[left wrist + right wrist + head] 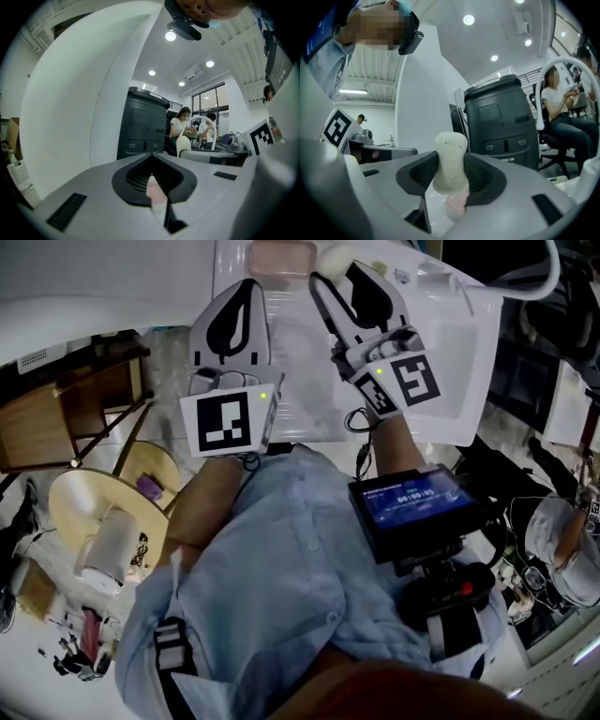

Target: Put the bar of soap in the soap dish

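Observation:
The cream bar of soap (335, 256) stands upright between the pads of my right gripper (337, 270), which is shut on it. In the right gripper view the bar of soap (450, 161) fills the gap between the jaws of the right gripper (451, 180). Just left of it lies the pink soap dish (281, 257) at the far edge of the white tabletop (450, 343). The soap dish (457, 201) also shows below the bar. My left gripper (248, 285) is shut and empty, with its tips near the dish. Past the tips of the left gripper (152, 180) a sliver of the pink soap dish (157, 193) shows.
A wooden chair (56, 418) and a round wooden stool (103, 512) with small items stand on the floor to the left. A screen device (412, 502) hangs at the person's chest. A dark grey machine (501, 122) and seated people are further back.

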